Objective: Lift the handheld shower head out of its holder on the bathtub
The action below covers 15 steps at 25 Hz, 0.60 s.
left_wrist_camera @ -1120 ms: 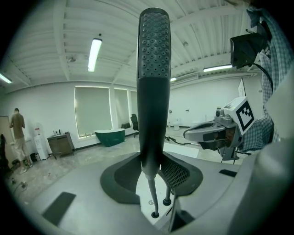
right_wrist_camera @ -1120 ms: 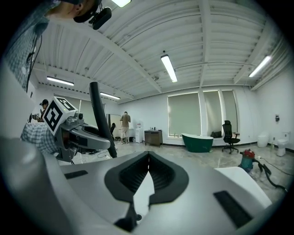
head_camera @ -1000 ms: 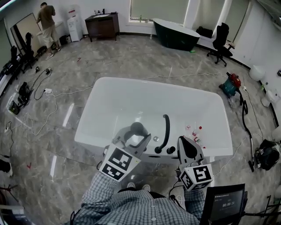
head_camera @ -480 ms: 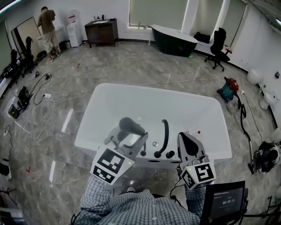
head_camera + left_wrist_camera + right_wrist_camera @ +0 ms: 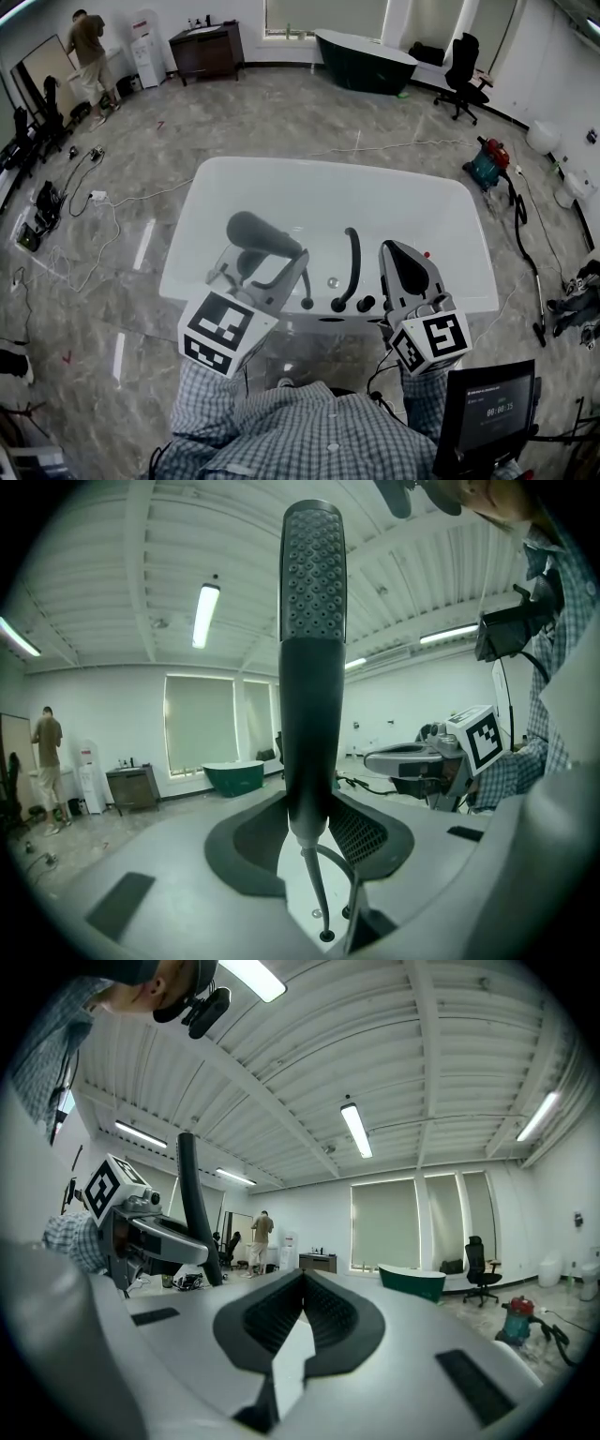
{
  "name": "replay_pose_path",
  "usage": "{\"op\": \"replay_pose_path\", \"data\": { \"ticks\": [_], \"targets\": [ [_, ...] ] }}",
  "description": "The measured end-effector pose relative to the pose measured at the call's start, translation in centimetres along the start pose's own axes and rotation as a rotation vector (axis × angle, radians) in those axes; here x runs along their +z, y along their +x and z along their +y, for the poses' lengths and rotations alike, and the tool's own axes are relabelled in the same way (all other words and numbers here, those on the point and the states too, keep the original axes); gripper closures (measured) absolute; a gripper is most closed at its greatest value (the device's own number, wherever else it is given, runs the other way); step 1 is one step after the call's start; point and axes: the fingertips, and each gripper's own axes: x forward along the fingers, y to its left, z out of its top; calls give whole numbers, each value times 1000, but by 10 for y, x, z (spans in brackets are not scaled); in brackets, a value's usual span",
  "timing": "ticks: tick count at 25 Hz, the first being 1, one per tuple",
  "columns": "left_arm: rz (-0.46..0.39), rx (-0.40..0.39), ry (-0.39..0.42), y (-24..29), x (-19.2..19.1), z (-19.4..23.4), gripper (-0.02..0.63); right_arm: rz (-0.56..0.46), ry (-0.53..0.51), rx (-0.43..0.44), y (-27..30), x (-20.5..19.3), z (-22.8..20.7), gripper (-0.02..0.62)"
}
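The black handheld shower head (image 5: pixel 262 236) hangs above the near rim of the white bathtub (image 5: pixel 234 192), clear of the rim. My left gripper (image 5: pixel 277 267) is shut on its handle. In the left gripper view the shower head (image 5: pixel 314 621) stands upright between the jaws, nozzle face toward the camera, and its thin hose (image 5: pixel 315 892) drops below the left gripper (image 5: pixel 309 803). My right gripper (image 5: pixel 401 261) is shut and empty over the rim to the right. From the right gripper (image 5: pixel 302 1279) the shower head (image 5: pixel 194 1208) shows at the left.
A black curved faucet spout (image 5: pixel 352 267) and two black knobs (image 5: pixel 364 303) stand on the tub rim between the grippers. Cables (image 5: pixel 89 197) lie on the floor at left, a vacuum (image 5: pixel 487 169) at right. A dark tub (image 5: pixel 366 58) and a person (image 5: pixel 84 42) are far back.
My left gripper has risen and drifted left with the shower head, which now sits higher above the tub rim. The right gripper has barely moved.
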Motion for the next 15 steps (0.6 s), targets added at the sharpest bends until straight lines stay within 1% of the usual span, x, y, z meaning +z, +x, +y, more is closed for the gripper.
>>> {"op": "replay_pose_path", "data": {
  "ticks": [4, 15],
  "targets": [
    [7, -3, 7, 2, -4, 3, 480, 1, -3, 0, 5, -4, 0, 580],
    [-6, -6, -8, -5, -4, 9, 480, -5, -11, 16, 12, 0, 14, 581]
  ]
}}
